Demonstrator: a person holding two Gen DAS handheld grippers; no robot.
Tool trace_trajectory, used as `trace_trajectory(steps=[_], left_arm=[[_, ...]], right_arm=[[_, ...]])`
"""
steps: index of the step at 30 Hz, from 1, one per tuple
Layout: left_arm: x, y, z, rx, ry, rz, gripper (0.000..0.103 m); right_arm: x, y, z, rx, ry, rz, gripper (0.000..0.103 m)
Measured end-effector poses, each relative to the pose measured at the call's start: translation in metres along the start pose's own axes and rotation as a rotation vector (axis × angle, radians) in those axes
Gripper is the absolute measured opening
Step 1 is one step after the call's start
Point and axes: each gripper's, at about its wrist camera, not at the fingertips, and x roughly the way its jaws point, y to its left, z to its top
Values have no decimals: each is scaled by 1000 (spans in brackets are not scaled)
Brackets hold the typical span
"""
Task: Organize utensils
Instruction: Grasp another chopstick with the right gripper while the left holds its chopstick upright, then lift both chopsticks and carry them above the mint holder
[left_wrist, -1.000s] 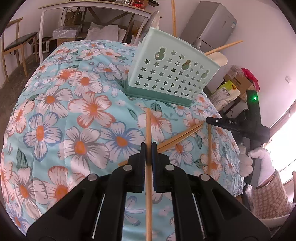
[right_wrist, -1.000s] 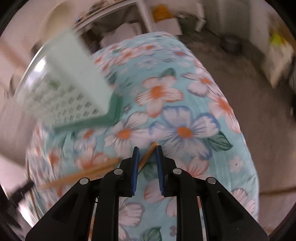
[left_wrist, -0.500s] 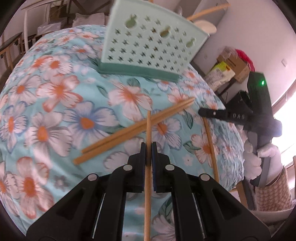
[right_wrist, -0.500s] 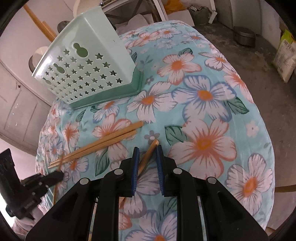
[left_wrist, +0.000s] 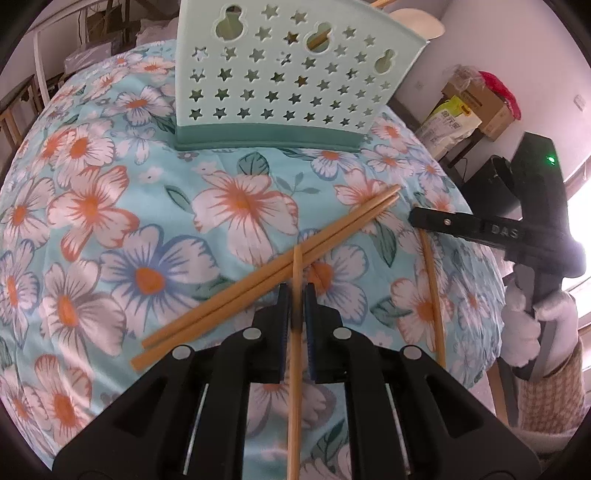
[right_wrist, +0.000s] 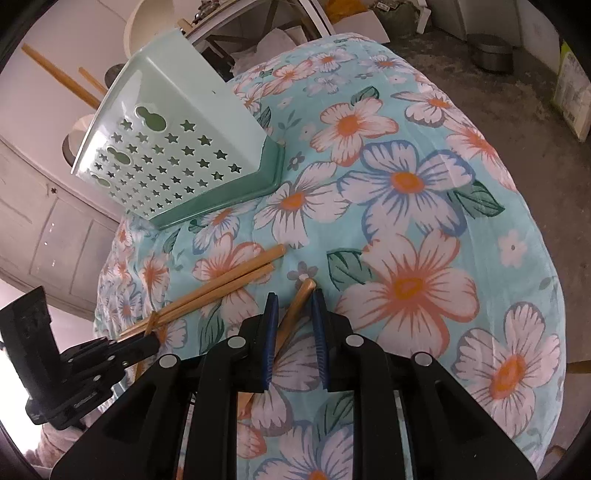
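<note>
A mint-green utensil holder with star holes stands on the floral tablecloth. A pair of wooden chopsticks lies in front of it. My left gripper hovers low over that pair. Its jaws are opening, and one chopstick sits loosely between them, its tip across the pair. My right gripper is shut on another chopstick, which sits slanted between the pads just above the cloth.
More chopsticks stick out of the holder's top. A white-gloved hand holds the right gripper past the table's edge. Boxes and bags stand beyond that edge, and a metal pot sits on the floor.
The left gripper has come forward and down over the lying pair, and its pads have parted a little from the chopstick. The right gripper has sunk slightly, still holding its chopstick.
</note>
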Motion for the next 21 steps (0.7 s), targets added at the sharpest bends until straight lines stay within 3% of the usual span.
trace_trajectory(steps=[6,10,21], left_arm=[[2,1,5,-20,-2,8,5],[-11,8,6,-71,-28,-40,5],[-105,29,35,-151,-285,-148,5]], right_arm=[[-1,-2,0,16,-4,9,17],[-5,-5,1,51,-7,56,13],[-75,38,20,-45,-195,137,6]])
